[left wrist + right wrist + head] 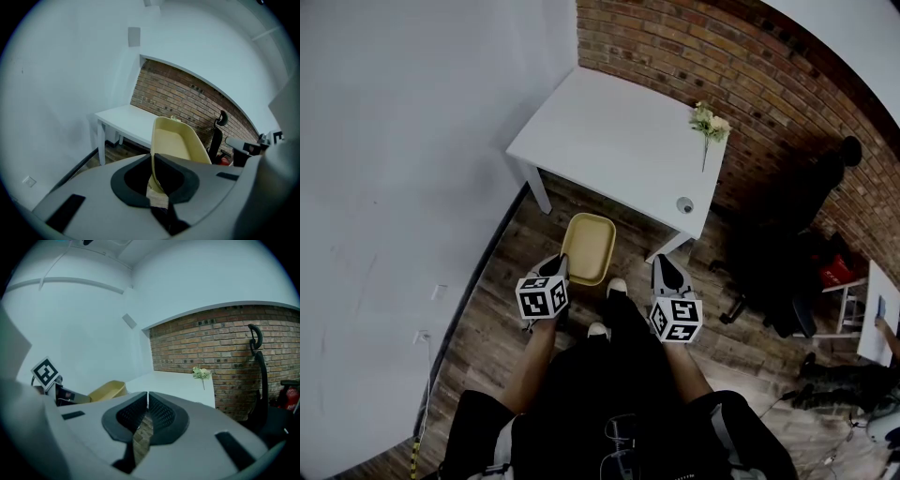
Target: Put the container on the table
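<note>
Jaws of the left gripper (153,157) pinch the near rim of the one yellow container (176,140), which hangs over the wood floor (502,281), just short of the single white table (609,141). The right gripper (147,397) has its jaws pressed together, empty. Only the head view shows both forearms reaching down side by side. One flower sprig (710,124) lies on the table.

— Entry one: tabletop, near right corner?
— Small round object (684,204); too small to identify.
— Container (177,140)?
— Lower rim hidden inside the left gripper's (153,159) grip.
— Head view, right edge?
— White surface (877,309) and a person's arm (890,337); both cut off by the frame.
</note>
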The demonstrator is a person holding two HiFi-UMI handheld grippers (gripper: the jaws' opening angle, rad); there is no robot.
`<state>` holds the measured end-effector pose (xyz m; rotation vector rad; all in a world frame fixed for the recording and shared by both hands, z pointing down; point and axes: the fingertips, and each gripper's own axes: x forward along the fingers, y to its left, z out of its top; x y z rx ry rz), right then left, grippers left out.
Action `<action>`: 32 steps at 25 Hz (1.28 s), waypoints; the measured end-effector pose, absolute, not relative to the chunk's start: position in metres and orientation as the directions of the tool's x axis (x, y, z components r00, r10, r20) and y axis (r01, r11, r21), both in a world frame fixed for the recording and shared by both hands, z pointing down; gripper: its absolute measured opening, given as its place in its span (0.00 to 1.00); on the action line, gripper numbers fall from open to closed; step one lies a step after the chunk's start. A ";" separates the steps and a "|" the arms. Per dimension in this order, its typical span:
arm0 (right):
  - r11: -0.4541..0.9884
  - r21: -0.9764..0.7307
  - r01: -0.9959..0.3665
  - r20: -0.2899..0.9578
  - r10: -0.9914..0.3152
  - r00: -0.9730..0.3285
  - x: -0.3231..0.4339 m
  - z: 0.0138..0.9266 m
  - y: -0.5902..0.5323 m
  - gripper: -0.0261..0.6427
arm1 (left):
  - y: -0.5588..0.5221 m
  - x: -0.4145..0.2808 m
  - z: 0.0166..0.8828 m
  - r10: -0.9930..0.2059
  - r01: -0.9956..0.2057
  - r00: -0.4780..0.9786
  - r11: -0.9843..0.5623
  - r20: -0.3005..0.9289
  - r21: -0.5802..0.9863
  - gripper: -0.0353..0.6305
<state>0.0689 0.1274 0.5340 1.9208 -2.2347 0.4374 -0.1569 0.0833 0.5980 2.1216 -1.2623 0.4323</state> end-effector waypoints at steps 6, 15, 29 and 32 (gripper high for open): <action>0.134 -0.121 -0.984 0.299 -0.940 -0.165 0.072 0.535 0.107 0.08 | 0.066 -0.153 0.599 -0.669 -0.873 0.486 -0.352 0.562 0.336 0.10; 0.160 -0.137 -0.977 0.289 -0.937 -0.194 0.068 0.537 0.051 0.08 | 0.019 -0.154 0.597 -0.680 -0.884 0.467 -0.341 0.566 0.320 0.10; 0.157 -0.171 -0.973 0.311 -0.928 -0.205 0.083 0.550 -0.062 0.08 | -0.089 -0.143 0.601 -0.669 -0.894 0.448 -0.328 0.593 0.306 0.10; 0.156 -0.177 -0.972 0.314 -0.927 -0.206 0.089 0.549 -0.093 0.08 | -0.118 -0.140 0.600 -0.666 -0.897 0.442 -0.325 0.600 0.300 0.10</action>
